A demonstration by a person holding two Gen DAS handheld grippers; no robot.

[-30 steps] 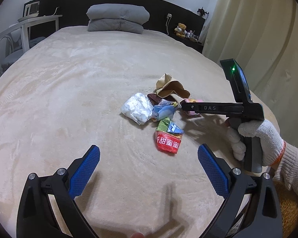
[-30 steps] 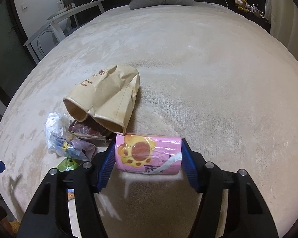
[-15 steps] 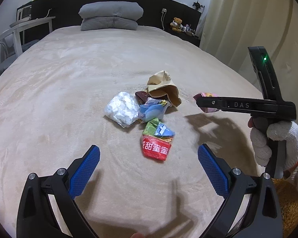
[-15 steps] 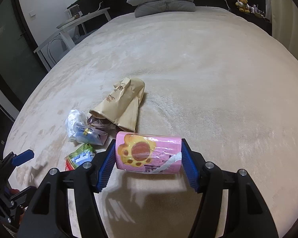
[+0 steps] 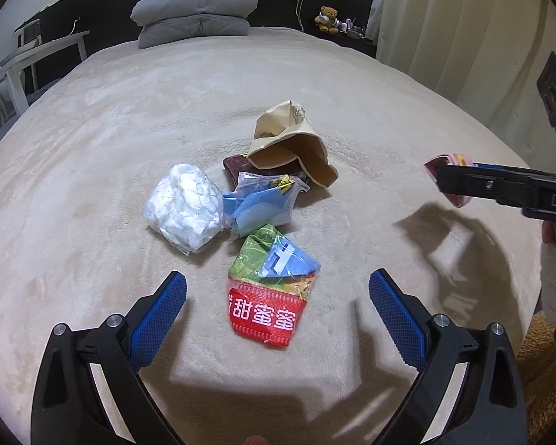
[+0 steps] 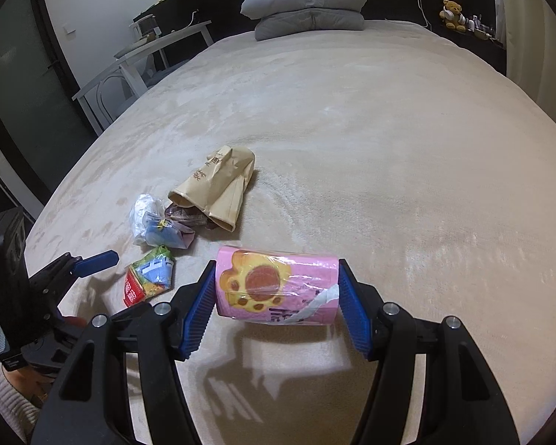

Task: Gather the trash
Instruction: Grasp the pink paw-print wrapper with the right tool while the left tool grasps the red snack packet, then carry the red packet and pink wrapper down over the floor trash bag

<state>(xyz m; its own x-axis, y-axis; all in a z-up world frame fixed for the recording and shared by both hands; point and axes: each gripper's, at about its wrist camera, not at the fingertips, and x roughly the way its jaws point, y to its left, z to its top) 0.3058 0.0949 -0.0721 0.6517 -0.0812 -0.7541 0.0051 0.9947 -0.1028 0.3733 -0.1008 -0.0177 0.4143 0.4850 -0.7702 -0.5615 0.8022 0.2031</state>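
Note:
My right gripper [image 6: 278, 293] is shut on a pink snack packet [image 6: 276, 285] with a paw print, held above the beige bed; its end also shows in the left wrist view [image 5: 452, 159]. My left gripper [image 5: 278, 307] is open and empty, low over a red and green snack wrapper [image 5: 268, 296]. Behind the wrapper lie a blue plastic bag [image 5: 259, 207], a white crumpled bag [image 5: 183, 205], a dark wrapper [image 5: 237, 165] and a tan paper bag [image 5: 293, 144]. The same pile shows in the right wrist view, with the paper bag [image 6: 215, 189] at its far end.
The bed [image 5: 129, 111] is wide, with grey pillows [image 5: 196, 15] at the headboard. A white chair and desk [image 6: 129, 70] stand off the left side. A curtain [image 5: 463, 18] hangs on the right. A teddy bear [image 6: 452, 13] sits on the shelf behind.
My right gripper has lifted the pink packet up and back from the pile. My left gripper has moved closer to the red wrapper and stays open.

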